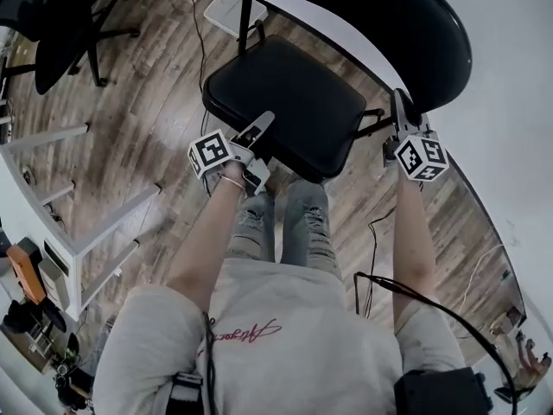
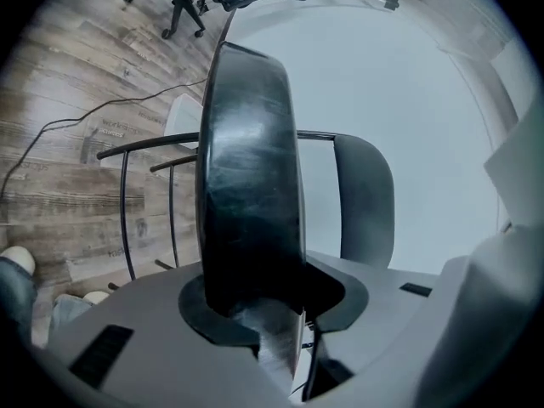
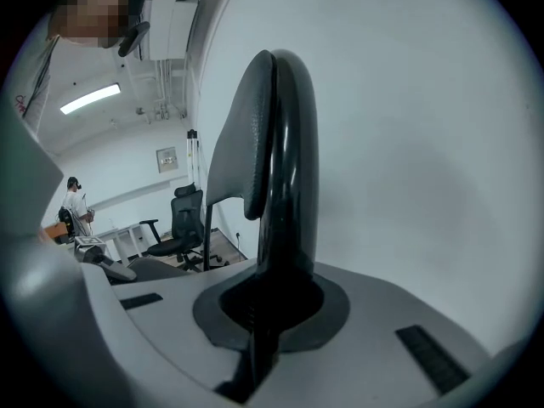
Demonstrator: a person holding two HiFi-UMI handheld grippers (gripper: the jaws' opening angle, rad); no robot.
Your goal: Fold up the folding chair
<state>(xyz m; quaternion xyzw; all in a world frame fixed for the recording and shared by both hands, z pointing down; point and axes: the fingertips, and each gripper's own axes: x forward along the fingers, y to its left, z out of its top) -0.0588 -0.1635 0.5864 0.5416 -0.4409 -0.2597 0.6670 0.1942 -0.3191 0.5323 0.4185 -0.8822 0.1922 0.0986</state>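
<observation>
The black folding chair stands in front of me on the wood floor. Its padded seat (image 1: 285, 102) is in the middle of the head view and its curved backrest (image 1: 423, 33) at the upper right. My left gripper (image 1: 262, 128) is shut on the seat's front edge. In the left gripper view the seat (image 2: 251, 185) runs edge-on between the jaws of the left gripper (image 2: 272, 313), with the backrest (image 2: 365, 194) behind it. My right gripper (image 1: 402, 111) is shut on the backrest's lower side edge. The thin backrest (image 3: 285, 160) rises out of the right gripper (image 3: 268, 313).
A white wall runs along the right, close behind the chair. A black office chair (image 1: 65, 24) stands at the upper left and a white table frame (image 1: 78, 240) at the left. Cables (image 1: 371, 232) lie on the floor by my legs (image 1: 285, 223). Another person (image 3: 76, 202) stands far off.
</observation>
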